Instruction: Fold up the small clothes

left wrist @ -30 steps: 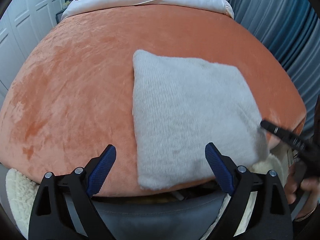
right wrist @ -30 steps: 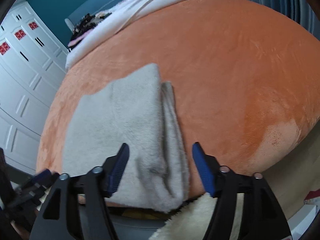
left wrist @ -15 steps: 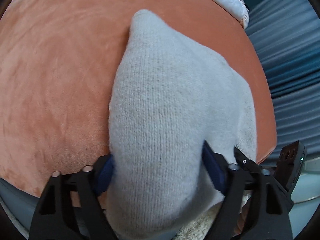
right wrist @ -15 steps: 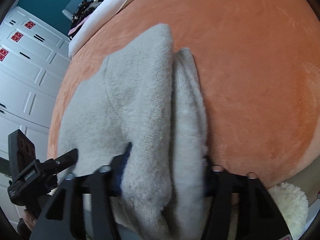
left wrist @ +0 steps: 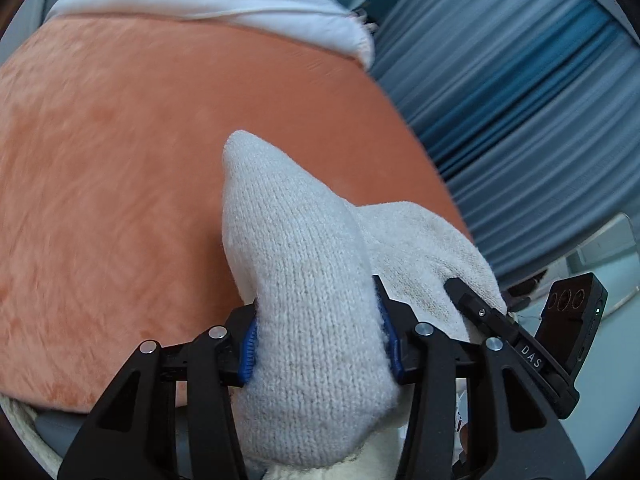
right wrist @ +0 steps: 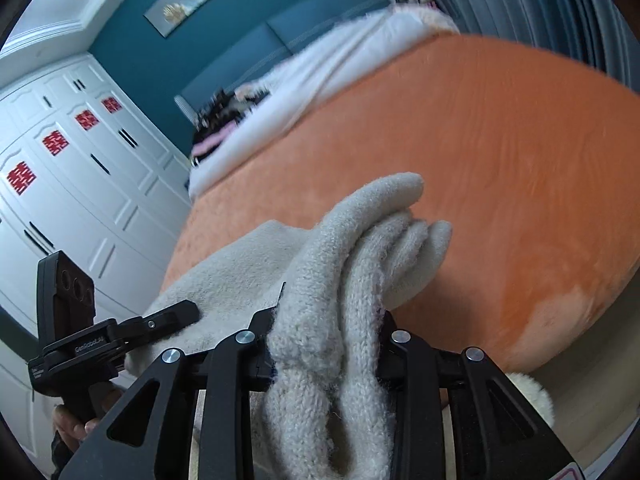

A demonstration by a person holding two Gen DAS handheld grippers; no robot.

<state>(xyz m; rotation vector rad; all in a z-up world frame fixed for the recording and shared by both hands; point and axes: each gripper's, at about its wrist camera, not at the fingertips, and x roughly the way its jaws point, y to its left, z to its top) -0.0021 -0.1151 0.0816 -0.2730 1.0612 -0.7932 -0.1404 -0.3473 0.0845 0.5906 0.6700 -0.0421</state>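
The grey knitted garment (left wrist: 316,320) is bunched and held up off the orange bed cover (left wrist: 120,160), hanging between the two tools over the near edge of the bed. Its near left corner sits between the blue pads (left wrist: 249,350) of the left tool (left wrist: 318,344), whose jaws have just been closing and now press on the thick fold from both sides. A rounded tip of the knit sticks up past the pads toward the far end of the bed. In the right wrist view the garment (right wrist: 332,320) shows several stacked layers, and the right tool (right wrist: 326,344) clamps them; its jaws have also just been closing on the cloth. The rest of the fabric sags leftward toward the left tool (right wrist: 168,320), held by a hand (right wrist: 76,424) at the lower left. From the left wrist view the right tool (left wrist: 480,312) grips the garment's right side. A white blanket (left wrist: 200,0) lies across the far end of the bed. Blue pleated curtains (left wrist: 520,120) hang to the right, and white wardrobe doors (right wrist: 80,180) with red emblems stand on the left against a teal wall (right wrist: 280,20).
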